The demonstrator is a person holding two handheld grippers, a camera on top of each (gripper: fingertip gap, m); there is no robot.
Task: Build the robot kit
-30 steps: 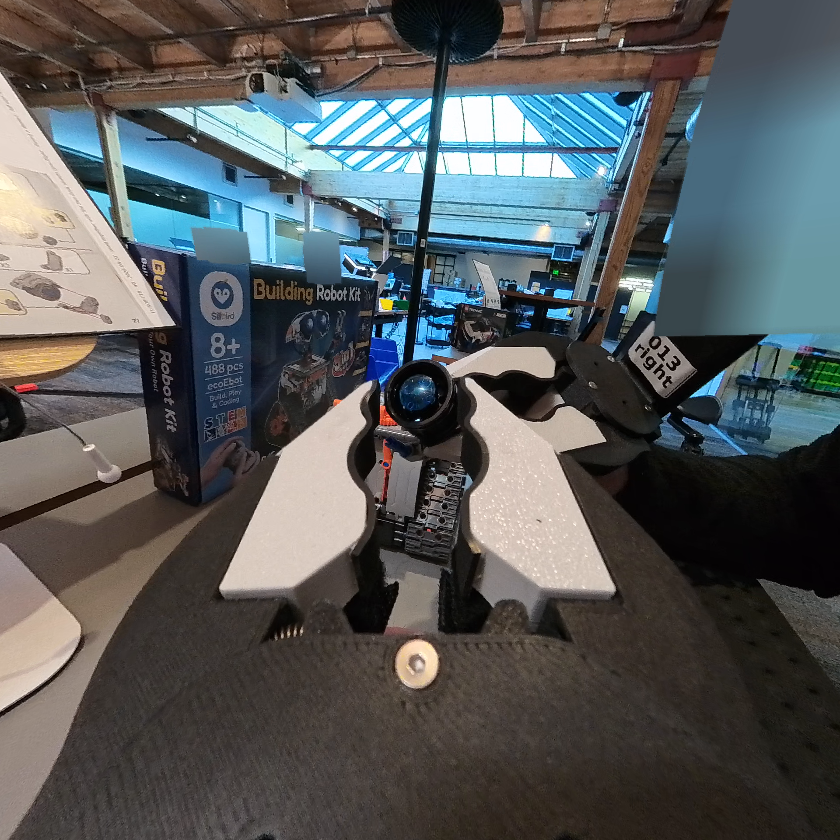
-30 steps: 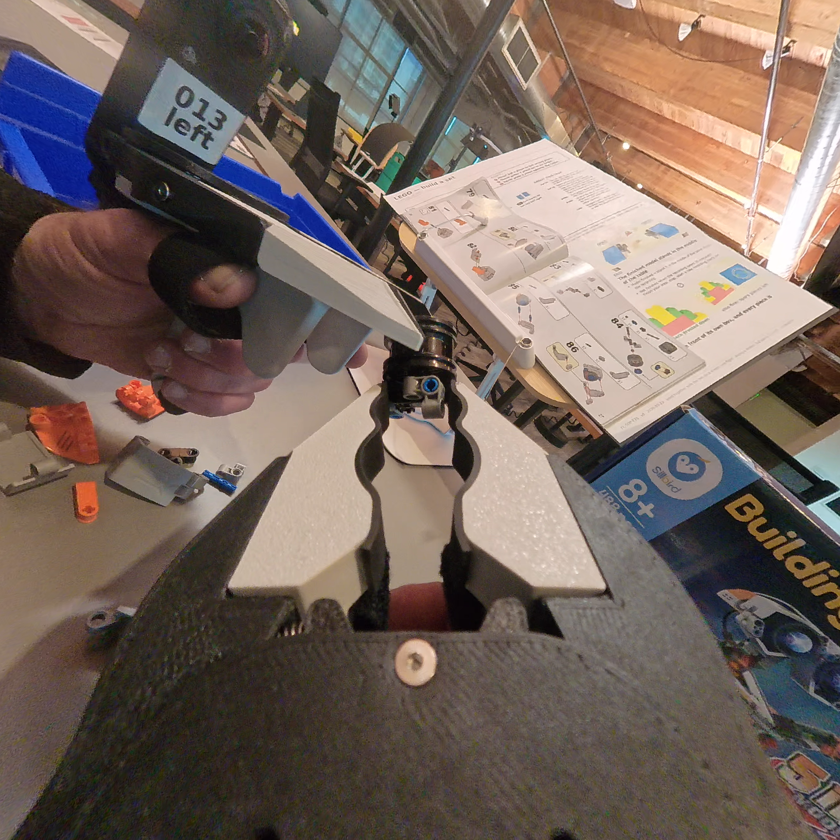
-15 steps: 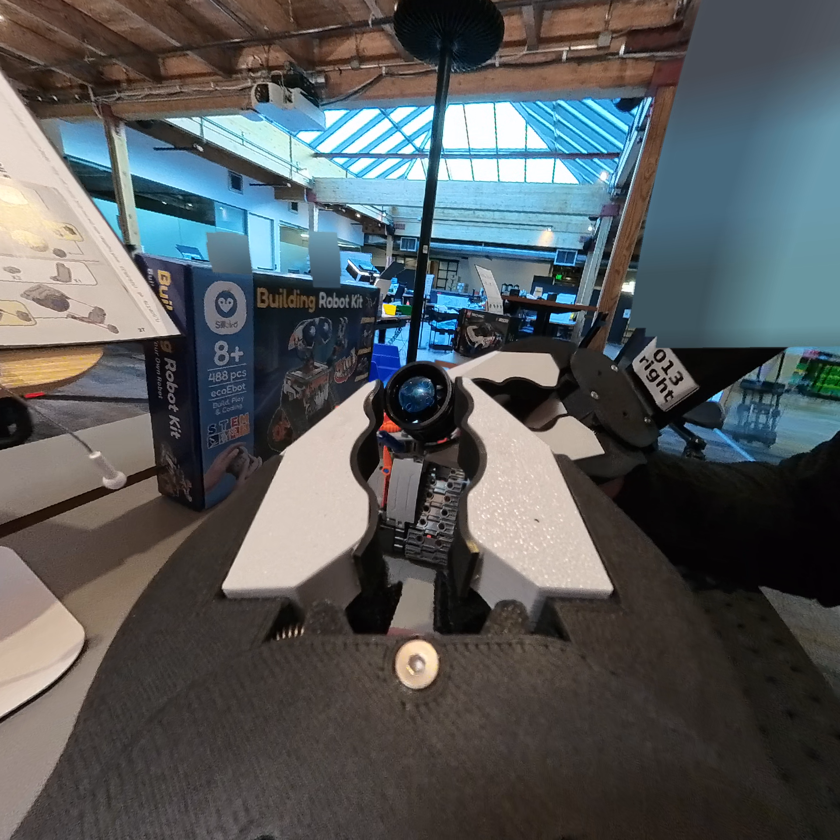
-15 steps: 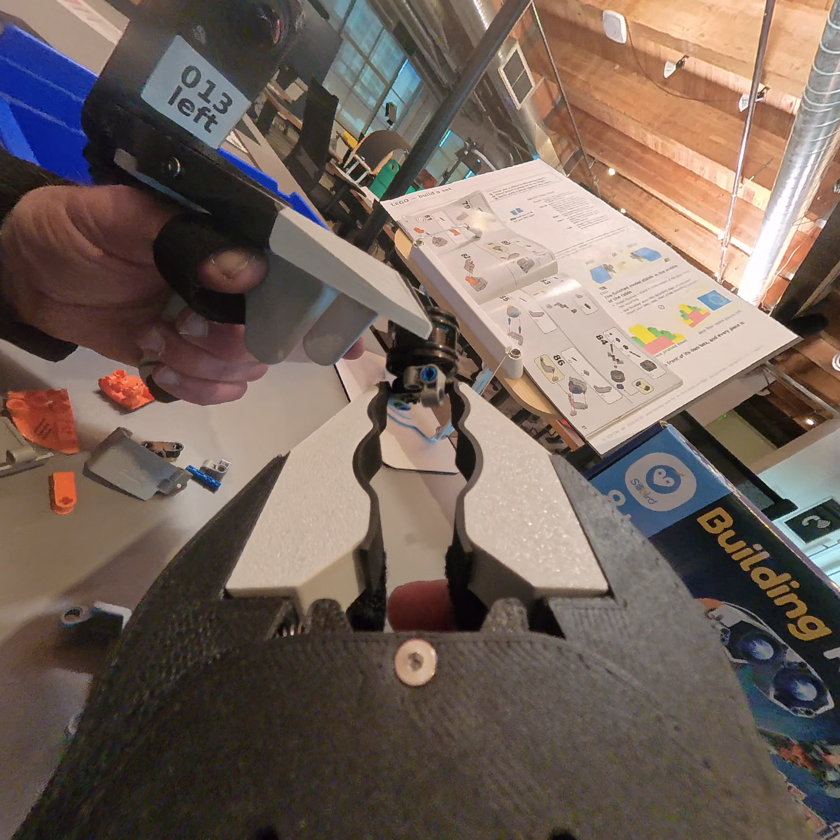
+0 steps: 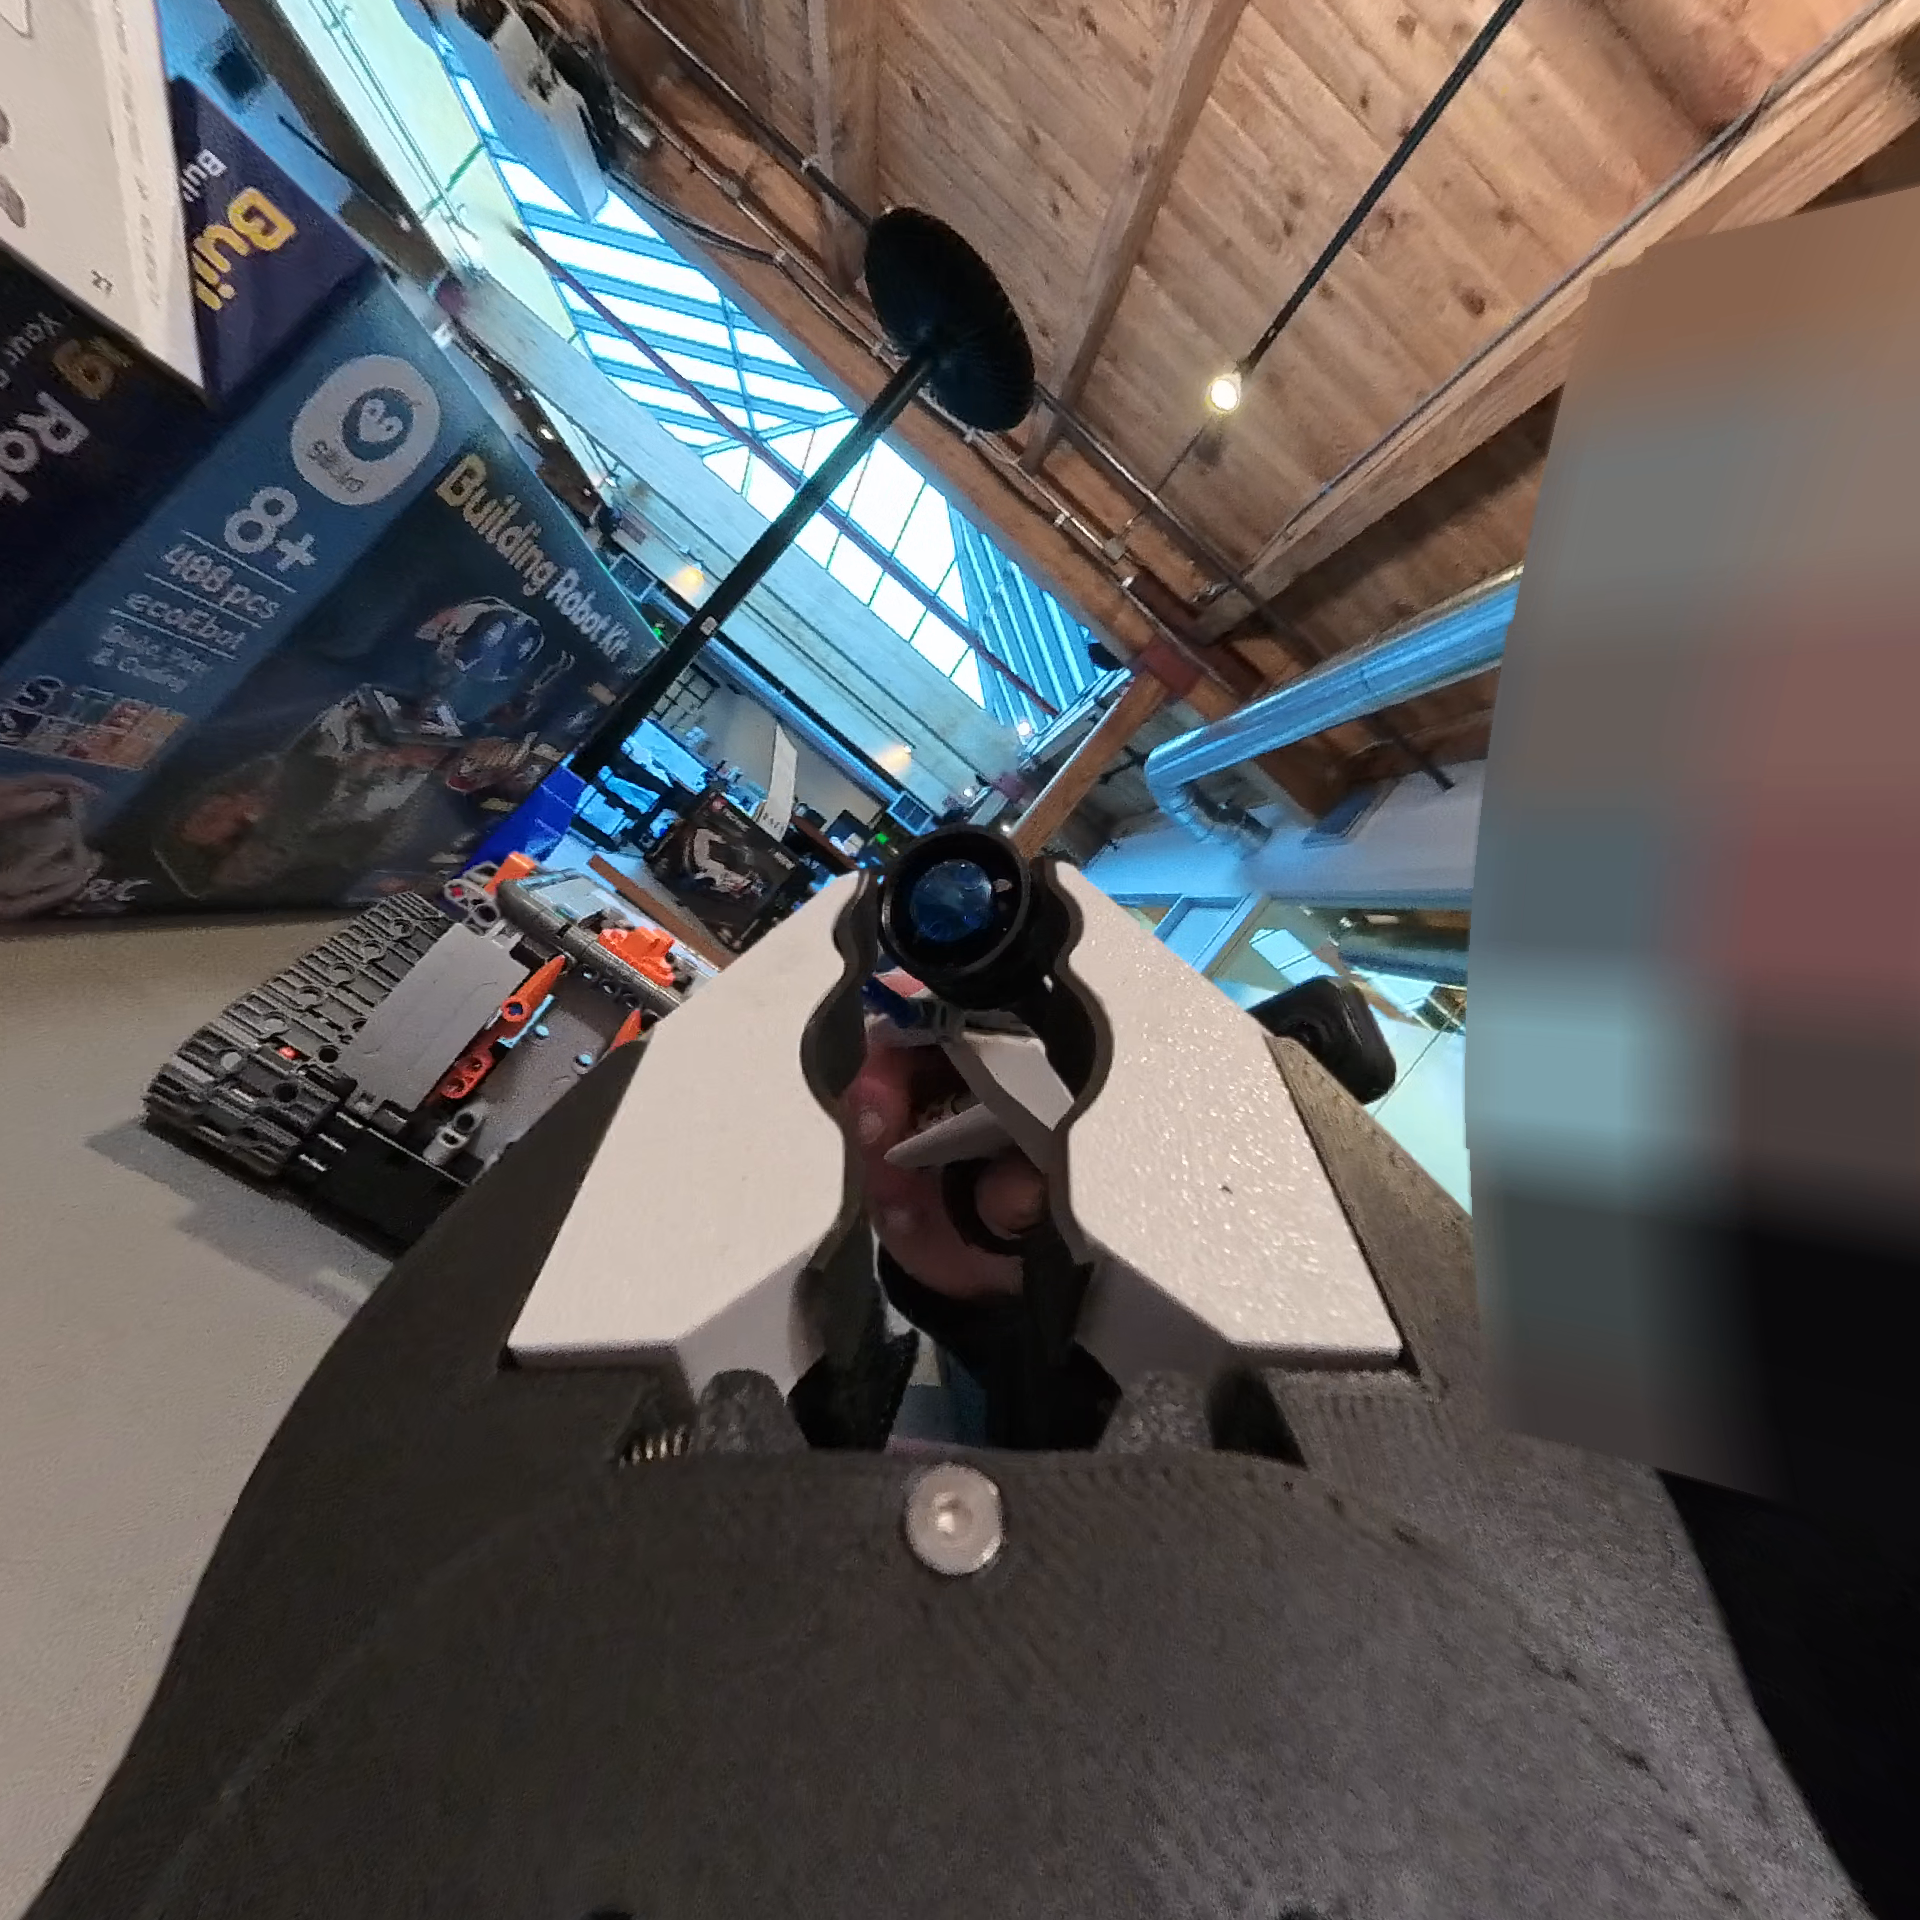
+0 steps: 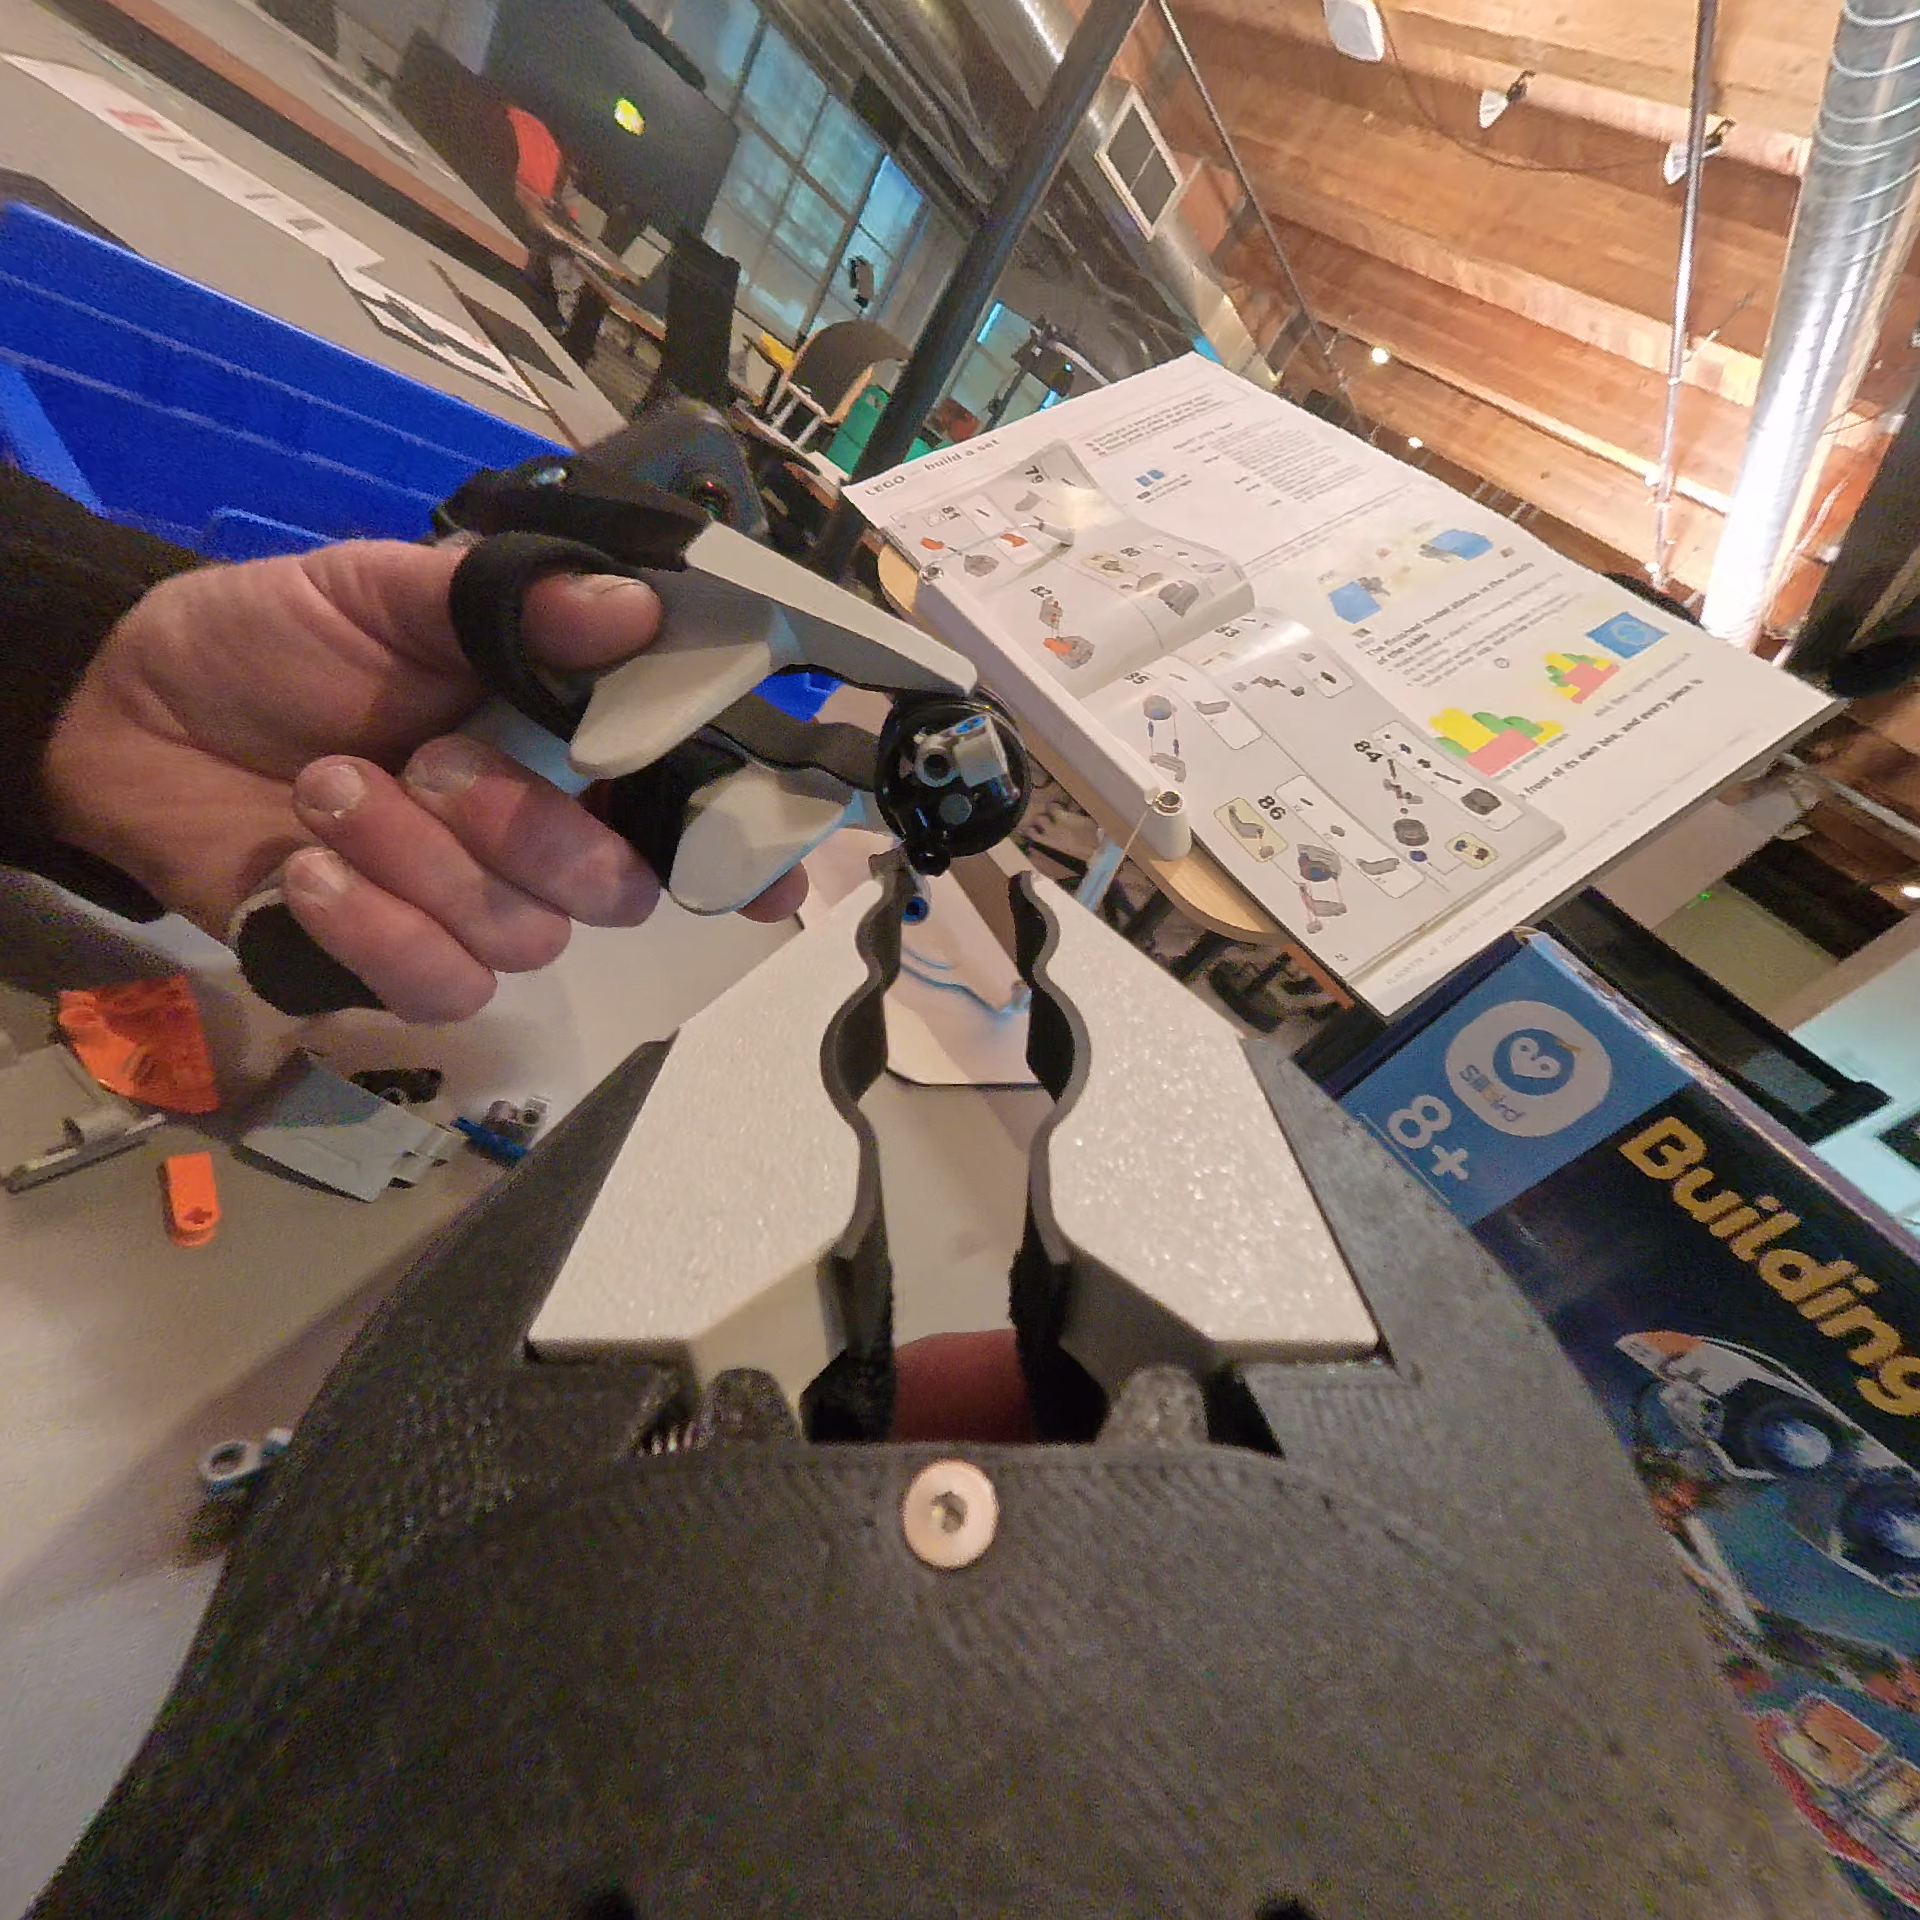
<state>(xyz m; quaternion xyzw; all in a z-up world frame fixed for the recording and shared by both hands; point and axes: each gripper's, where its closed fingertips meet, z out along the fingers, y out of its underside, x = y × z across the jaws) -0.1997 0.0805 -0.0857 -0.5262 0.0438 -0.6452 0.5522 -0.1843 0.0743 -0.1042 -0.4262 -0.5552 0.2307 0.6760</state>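
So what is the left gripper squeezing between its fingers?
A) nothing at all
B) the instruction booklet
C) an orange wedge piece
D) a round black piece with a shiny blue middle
D: in the left wrist view the left gripper is shut on the round black piece with a blue centre, and the right wrist view shows the same piece pinched at its tips, above the open right gripper.
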